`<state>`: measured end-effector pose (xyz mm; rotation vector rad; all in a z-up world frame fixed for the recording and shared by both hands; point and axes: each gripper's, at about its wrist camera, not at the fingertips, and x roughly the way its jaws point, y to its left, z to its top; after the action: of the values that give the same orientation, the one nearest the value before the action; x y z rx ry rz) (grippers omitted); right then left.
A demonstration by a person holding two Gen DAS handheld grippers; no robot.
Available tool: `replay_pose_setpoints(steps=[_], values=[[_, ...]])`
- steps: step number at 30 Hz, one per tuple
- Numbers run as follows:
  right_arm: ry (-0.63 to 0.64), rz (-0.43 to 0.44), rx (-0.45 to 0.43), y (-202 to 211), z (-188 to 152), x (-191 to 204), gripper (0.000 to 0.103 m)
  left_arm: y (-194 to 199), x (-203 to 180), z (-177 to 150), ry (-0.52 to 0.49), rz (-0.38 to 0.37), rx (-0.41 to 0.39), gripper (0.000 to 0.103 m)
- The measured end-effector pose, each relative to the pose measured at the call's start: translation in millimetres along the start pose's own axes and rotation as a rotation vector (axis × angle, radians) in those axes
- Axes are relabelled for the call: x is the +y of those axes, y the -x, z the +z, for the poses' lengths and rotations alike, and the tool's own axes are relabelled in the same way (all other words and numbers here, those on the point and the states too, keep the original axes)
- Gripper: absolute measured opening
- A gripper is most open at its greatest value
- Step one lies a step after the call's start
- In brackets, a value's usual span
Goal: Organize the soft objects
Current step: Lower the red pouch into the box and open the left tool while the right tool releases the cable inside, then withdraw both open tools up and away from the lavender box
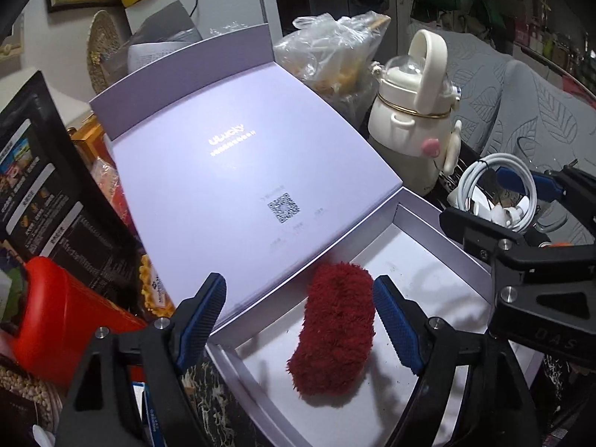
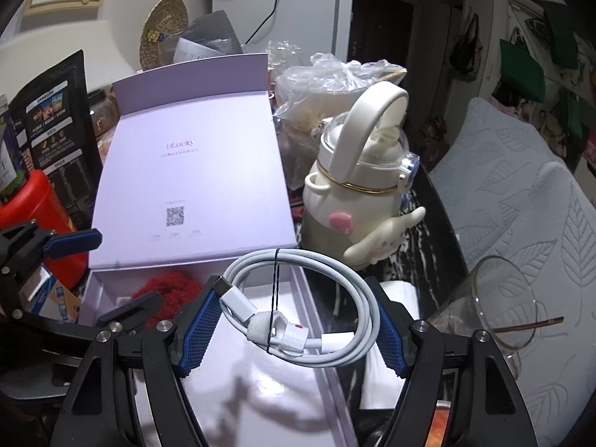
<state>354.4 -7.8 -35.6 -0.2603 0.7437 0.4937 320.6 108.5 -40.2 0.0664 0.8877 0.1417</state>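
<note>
Two hand-held grippers are seen over an open lilac box. "ULucky" and a QR code are printed inside the raised lid. The left hand-held gripper is spread apart, pads clear of the red fluffy pad, which lies on the box floor near the lid hinge. The right hand-held gripper is clamped on a coiled white cable. Bare floor is left toward the right wall.

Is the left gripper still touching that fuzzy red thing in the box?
Apart. In the left wrist view, the left gripper stands open, with white box floor showing between each pad and the red fuzzy thing.
</note>
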Motion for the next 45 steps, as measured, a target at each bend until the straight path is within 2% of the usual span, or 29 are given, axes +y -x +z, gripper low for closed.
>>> replay_pose_setpoints(steps=[6, 9, 11, 12, 20, 29, 41, 45], values=[[-0.002, 0.003, 0.024, -5, 0, 6, 0.076, 12, 10, -7, 0.020, 0.039, -0.018, 0.081], [0.004, -0.003, 0.055, -9, 0, 10, 0.080, 17, 14, -10, 0.016, 0.070, -0.026, 0.081], [-0.002, -0.010, 0.059, -8, 0, 10, 0.090, 21, 17, -9, 0.021, 0.076, -0.034, 0.081], [-0.006, -0.017, 0.059, -6, 1, 11, 0.092, 24, 19, -9, 0.024, 0.076, -0.037, 0.081], [-0.014, -0.046, 0.041, 17, 8, 9, 0.092, 53, 28, -11, 0.048, 0.068, -0.078, 0.081], [0.002, -0.060, -0.064, 78, 20, 12, 0.092, 104, 27, -3, 0.062, 0.050, -0.163, 0.081], [0.030, -0.100, -0.233, 189, 26, 18, 0.092, 196, 22, -2, 0.083, 0.007, -0.305, 0.081], [0.048, -0.124, -0.296, 230, 18, 21, 0.097, 226, 21, -7, 0.098, -0.013, -0.336, 0.081]])
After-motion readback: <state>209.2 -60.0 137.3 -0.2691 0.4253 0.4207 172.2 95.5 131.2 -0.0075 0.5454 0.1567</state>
